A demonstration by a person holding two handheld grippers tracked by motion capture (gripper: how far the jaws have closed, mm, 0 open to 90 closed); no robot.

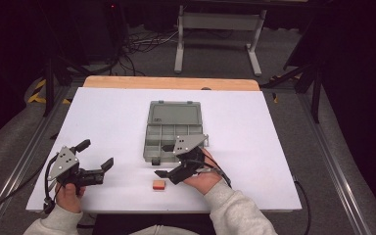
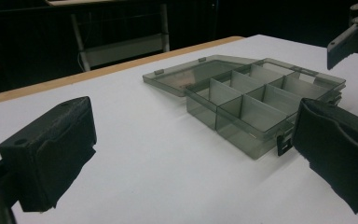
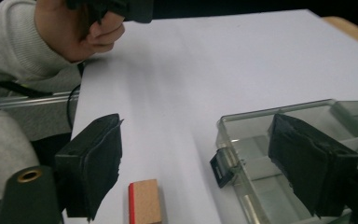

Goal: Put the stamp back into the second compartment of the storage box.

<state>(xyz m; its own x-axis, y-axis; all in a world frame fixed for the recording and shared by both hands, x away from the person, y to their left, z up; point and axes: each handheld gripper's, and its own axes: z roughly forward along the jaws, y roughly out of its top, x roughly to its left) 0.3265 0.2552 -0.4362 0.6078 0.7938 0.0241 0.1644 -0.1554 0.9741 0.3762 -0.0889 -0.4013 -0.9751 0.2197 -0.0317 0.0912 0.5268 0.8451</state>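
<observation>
White table held the block unsecured between the right gripper's released jaws, left gripper likewise released; closing off-centre risked skidding it against the box.

A white table top with a wooden far edge; behind it a metal frame and cables.
</observation>
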